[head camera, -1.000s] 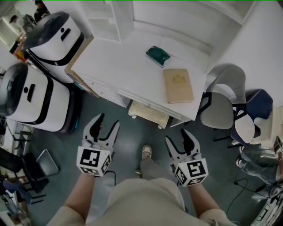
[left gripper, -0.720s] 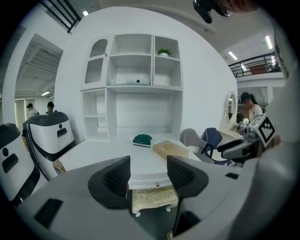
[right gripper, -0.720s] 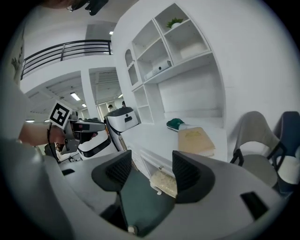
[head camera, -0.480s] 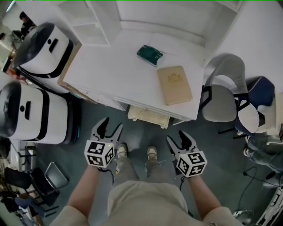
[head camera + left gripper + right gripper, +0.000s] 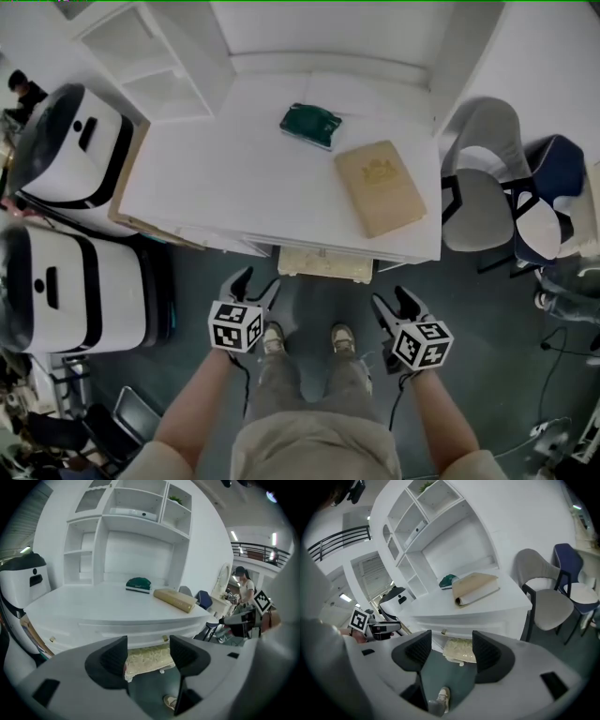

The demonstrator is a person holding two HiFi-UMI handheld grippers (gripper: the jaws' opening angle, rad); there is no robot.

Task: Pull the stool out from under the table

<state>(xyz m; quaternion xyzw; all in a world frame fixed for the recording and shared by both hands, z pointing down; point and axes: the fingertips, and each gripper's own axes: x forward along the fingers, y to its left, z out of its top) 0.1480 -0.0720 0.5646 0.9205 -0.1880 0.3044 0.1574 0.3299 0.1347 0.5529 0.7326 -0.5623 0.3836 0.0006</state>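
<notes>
Grippers: my left gripper has just been opening; my right gripper gapes; both empty.
Floor: teal floor underfoot.
Stool: cream stool tucked under the table.
Tabletop: white, bearing book, green pouch.
Room: white shelves behind.

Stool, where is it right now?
In the head view the stool is tucked under the front edge of the white table, at centre, just beyond the person's shoes.
</notes>
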